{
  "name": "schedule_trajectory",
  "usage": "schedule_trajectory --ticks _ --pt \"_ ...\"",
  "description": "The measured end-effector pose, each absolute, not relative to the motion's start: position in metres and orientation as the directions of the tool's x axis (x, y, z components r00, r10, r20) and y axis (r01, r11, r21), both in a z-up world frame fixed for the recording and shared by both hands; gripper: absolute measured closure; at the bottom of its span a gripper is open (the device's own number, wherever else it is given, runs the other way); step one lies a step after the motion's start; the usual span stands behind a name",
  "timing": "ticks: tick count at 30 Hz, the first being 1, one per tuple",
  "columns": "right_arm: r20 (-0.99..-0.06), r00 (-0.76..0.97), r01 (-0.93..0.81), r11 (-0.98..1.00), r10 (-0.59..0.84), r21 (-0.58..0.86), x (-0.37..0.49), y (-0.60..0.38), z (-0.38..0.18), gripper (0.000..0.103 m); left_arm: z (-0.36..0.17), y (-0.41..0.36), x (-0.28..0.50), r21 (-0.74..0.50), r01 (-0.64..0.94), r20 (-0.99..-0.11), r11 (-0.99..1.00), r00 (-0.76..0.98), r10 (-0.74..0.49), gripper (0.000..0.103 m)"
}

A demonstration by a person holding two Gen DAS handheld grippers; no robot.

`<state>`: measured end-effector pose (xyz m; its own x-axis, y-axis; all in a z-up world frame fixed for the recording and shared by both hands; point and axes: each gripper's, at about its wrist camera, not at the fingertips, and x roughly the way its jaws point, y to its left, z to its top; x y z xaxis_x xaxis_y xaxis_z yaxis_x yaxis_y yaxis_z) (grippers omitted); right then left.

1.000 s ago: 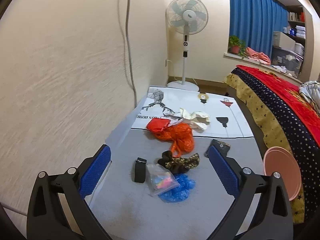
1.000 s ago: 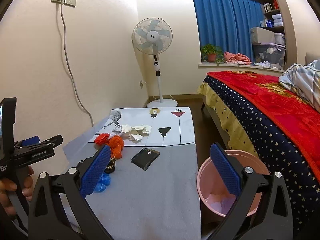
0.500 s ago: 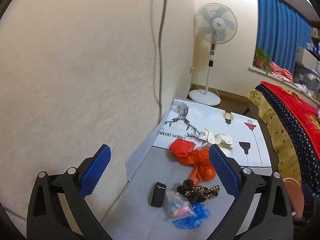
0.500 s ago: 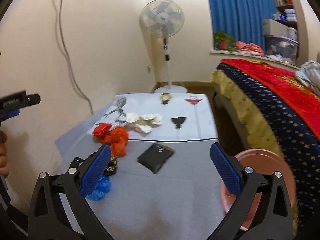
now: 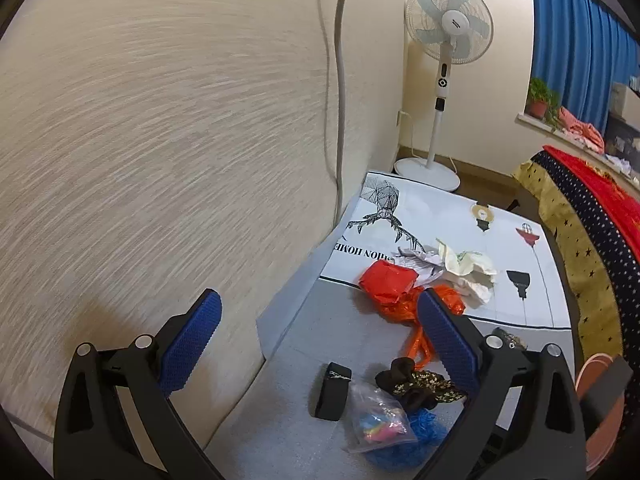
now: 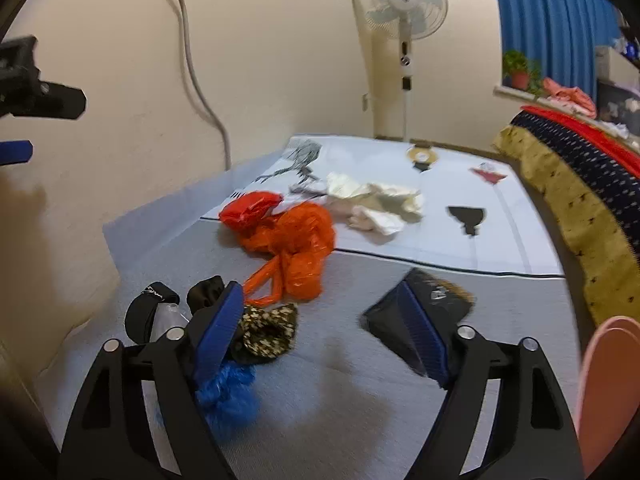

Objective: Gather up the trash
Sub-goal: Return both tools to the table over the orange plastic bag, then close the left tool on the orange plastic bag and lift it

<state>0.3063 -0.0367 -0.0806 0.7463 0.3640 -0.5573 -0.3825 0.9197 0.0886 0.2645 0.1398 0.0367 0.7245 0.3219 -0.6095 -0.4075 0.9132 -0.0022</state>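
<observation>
Trash lies on a grey table [image 6: 360, 408]: an orange plastic bag [image 6: 296, 240] [image 5: 404, 304], crumpled white paper [image 6: 380, 204] [image 5: 464, 268], a black wallet-like pouch [image 6: 436, 304], a black and gold patterned cloth [image 6: 268, 328] [image 5: 420, 382], a blue wad [image 6: 228, 392] [image 5: 404, 444], a clear bag [image 5: 376, 424] and a small black item [image 5: 332, 390]. My right gripper [image 6: 324, 328] is open and empty, low over the table just before the patterned cloth and pouch. My left gripper [image 5: 320, 332] is open and empty, held above the table's left edge by the wall.
A pink bin [image 6: 608, 396] [image 5: 600, 400] stands at the table's right side. A bed with a red and starred cover [image 6: 580, 168] runs along the right. A white fan [image 6: 400, 8] stands at the back. A cable [image 5: 340, 80] hangs down the wall.
My right gripper has moved forward and down toward the trash, turning left. My left gripper has swung left toward the wall and risen slightly. Both stay open.
</observation>
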Motion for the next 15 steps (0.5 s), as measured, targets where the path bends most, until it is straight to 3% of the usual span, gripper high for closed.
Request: schedule_trajectory --ticks 8,10,13,14,15 --pt "-0.602 0.693 -0.43 0.898 0.397 0.098 0.319 -0.018 -0.098 0.034 0.036 0.143 0.269 -0.01 -0.406 -0.617 0.914 0.721 0.314 0.008" --pt "-0.61 0.682 -0.435 0.894 0.403 0.104 0.321 -0.017 -0.1 0.04 0.036 0.143 0.269 -0.013 -0.407 -0.62 0.913 0.72 0.312 0.008" --pt "-0.628 0.655 -0.458 0.882 0.42 0.112 0.323 -0.014 -0.103 0.074 0.035 0.145 0.269 -0.017 -0.412 -0.623 0.911 0.717 0.312 0.008" --pt "-0.634 0.641 -0.473 0.873 0.432 0.117 0.323 -0.013 -0.104 0.094 0.036 0.145 0.269 -0.018 -0.413 -0.622 0.911 0.717 0.313 0.008" --pt "-0.634 0.635 -0.486 0.867 0.44 0.115 0.321 -0.012 -0.104 0.1 0.036 0.145 0.269 -0.018 -0.413 -0.622 0.91 0.718 0.313 0.008"
